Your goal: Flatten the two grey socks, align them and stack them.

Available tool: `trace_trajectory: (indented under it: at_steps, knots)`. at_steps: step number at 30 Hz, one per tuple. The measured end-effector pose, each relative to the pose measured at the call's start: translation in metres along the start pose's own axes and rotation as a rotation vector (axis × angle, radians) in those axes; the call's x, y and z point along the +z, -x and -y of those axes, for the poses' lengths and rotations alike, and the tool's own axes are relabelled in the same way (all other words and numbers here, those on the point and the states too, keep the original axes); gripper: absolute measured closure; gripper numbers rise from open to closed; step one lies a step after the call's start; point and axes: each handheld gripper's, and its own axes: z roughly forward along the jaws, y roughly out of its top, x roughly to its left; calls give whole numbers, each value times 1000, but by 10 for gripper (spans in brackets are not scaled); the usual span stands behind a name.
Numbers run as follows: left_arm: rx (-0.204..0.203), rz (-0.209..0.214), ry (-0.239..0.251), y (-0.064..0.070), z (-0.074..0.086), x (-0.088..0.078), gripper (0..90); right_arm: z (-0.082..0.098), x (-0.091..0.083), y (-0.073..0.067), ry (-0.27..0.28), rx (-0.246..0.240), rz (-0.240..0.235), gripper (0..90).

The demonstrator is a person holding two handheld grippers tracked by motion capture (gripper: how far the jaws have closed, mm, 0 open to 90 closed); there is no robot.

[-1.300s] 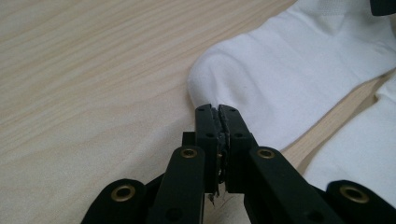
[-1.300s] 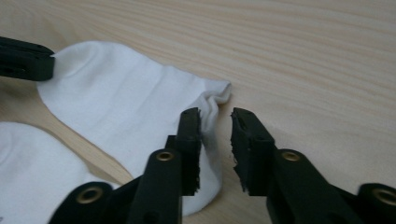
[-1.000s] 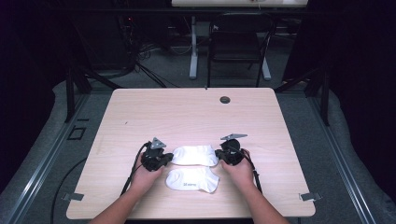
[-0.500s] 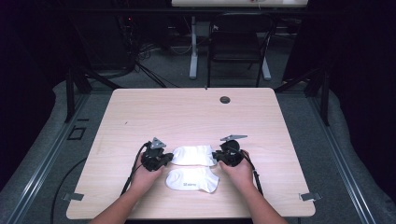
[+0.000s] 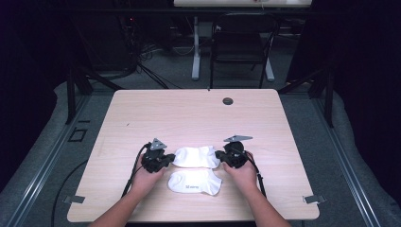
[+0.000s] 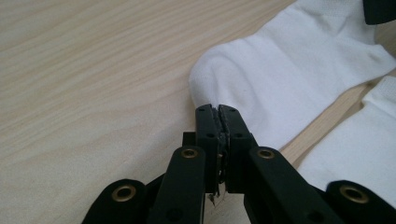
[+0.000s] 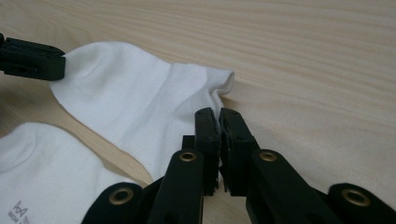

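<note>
My left tool and right tool each pinch an end of the far sock; I should lift both evenly, keeping it taut, over the near sock.

**Cloth, wood grain and matt black plastic**

Pale wood-grain worktop, smooth and faintly satin, with fine lengthwise streaks. Soft white knit on the upper sock, finely ribbed at the cuff, matt throughout, creased where pinched. Same white cloth on the lower sock, marked with a small grey print. Matt black plastic on the left hand-held gripper, set with brass-coloured rivets; rough, worn pads at the tips. Same black plastic and brassy rivets on the right hand-held gripper. Dull grey plate atop each.
</note>
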Motion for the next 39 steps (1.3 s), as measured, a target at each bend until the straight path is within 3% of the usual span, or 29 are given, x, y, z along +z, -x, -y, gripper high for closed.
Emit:
trace_trajectory:
  at_steps: [9, 17, 21, 39]
  knots:
    - [-2, 16, 27, 2, -5, -9, 878, -6, -7, -3, 14, 2, -18, 867]
    - [-3, 35, 42, 6, -9, -20, 879, -13, -19, -12, 27, -27, -32, 867]
    - [19, 42, 45, 10, -9, -28, 879, -13, -26, -15, 29, -33, -40, 867]
    - [19, 80, 44, 18, 15, -60, 879, 6, -53, -34, -10, -80, -82, 867]
